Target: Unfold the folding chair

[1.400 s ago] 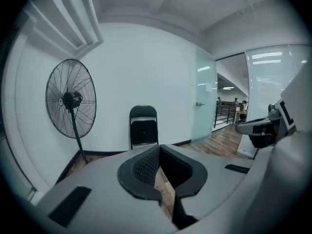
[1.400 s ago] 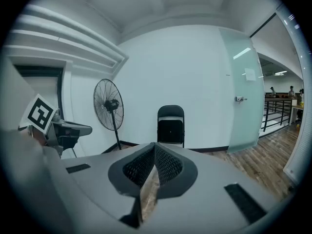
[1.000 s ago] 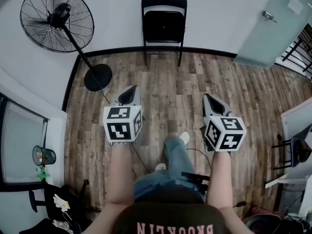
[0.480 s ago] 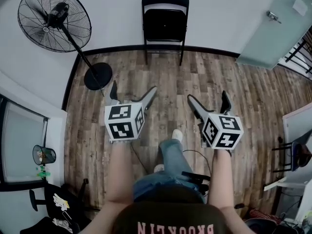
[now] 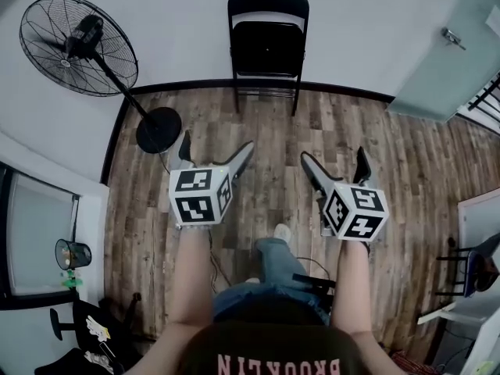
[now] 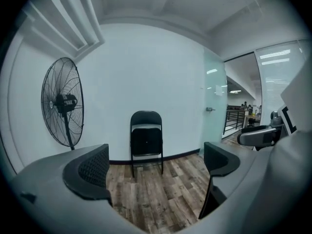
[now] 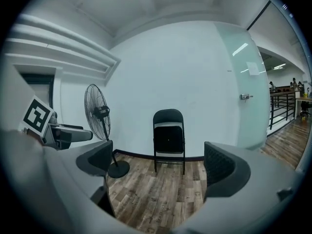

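Observation:
A black folding chair (image 5: pixel 266 45) stands folded flat, upright against the white wall at the far end of the wood floor. It also shows ahead in the left gripper view as the chair (image 6: pixel 146 140) and in the right gripper view as the chair (image 7: pixel 169 138). My left gripper (image 5: pixel 216 143) and right gripper (image 5: pixel 334 156) are held side by side well short of it, pointing toward it. Both sets of jaws are opening, spread wide, with only floor between them. Nothing touches the chair.
A tall black pedestal fan (image 5: pixel 78 45) stands left of the chair, its round base (image 5: pixel 158 129) on the floor close to my left gripper. A frosted glass door (image 5: pixel 445 61) is at the far right. The person's shoe (image 5: pixel 282 231) is below the grippers.
Both grippers went from shut to wide open. Both hands moved forward toward the chair, and the person stepped closer.

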